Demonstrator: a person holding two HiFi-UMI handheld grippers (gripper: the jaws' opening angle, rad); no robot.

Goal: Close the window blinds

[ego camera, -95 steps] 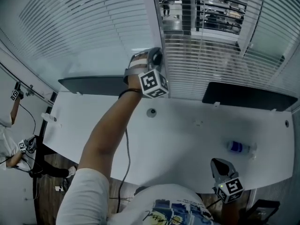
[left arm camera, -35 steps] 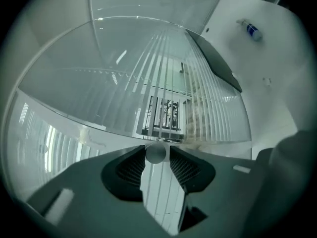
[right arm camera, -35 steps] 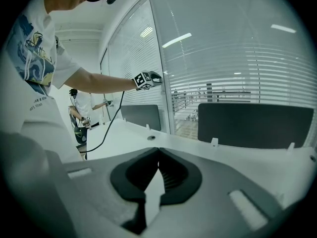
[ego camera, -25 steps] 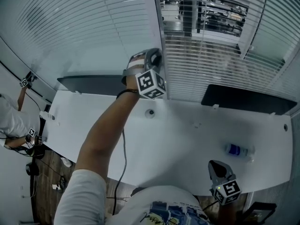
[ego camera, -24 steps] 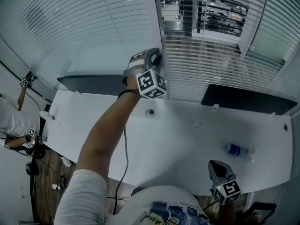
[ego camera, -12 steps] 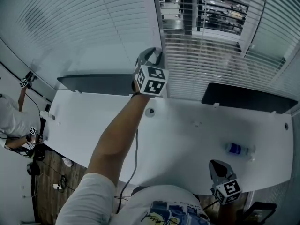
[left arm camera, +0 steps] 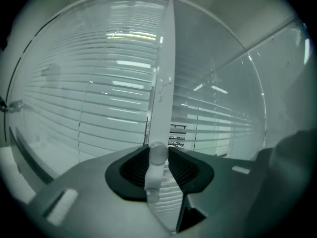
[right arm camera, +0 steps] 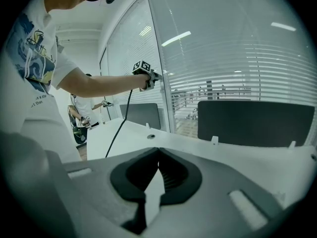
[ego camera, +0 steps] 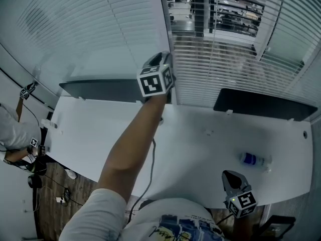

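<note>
White slatted blinds [ego camera: 90, 29] cover the window left of a white frame post [ego camera: 163, 24]; a second blind [ego camera: 235, 59] right of it still shows the room beyond between its slats. My left gripper [ego camera: 163, 59] is held up at the post, shut on the blind's white tilt wand [left arm camera: 153, 177], which stands upright between the dark pads [left arm camera: 185, 168]. From the right gripper view, the left gripper [right arm camera: 151, 78] is seen at arm's length against the glass. My right gripper [ego camera: 231, 177] rests low over the desk's near edge, with its jaws together and nothing in them [right arm camera: 158, 150].
A white desk [ego camera: 190, 149] runs under the window with two dark divider panels [ego camera: 261, 104] along its back. A water bottle [ego camera: 253, 159] lies at the right, a cable hole [ego camera: 160, 119] near the middle. A cable [ego camera: 148, 169] hangs from my left arm. Another person [ego camera: 12, 134] stands at the far left.
My left gripper has rolled about its own axis while staying on the wand; its marker cube now shows a different face. The right gripper has not moved.
</note>
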